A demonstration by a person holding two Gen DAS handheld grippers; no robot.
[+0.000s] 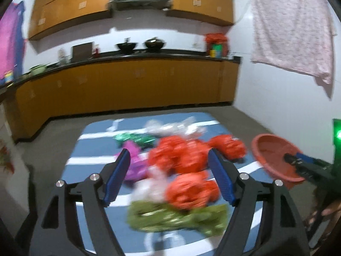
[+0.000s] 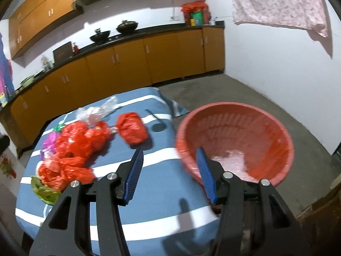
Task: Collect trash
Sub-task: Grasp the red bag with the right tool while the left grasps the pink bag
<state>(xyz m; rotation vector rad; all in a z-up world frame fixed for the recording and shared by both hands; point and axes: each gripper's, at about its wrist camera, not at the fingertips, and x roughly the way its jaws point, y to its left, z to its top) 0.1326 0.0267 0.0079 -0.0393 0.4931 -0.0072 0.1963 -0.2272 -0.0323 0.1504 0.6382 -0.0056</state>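
On striped cloth, crinkly red bags; left claw wide, right claw gripping ribbed basket rim.

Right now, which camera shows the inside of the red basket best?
The right wrist view: the red basket faces it open, with pale plastic lying at the bottom. The left wrist view catches it only edge-on, blurred, interior hidden.

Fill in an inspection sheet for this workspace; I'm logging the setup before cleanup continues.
Surface: blue striped cloth over a table.
Job's things: red bags, separate red bundle, clear plastic, green wrapper, purple wrapper; red basket, pale plastic inside.
Clutter: nothing seen.
Grippers: left tongs open above the pile; right tongs holding the basket's rim.
Cables: nothing seen.
Surroundings: orange cabinets, two woks, hanging pink cloth.
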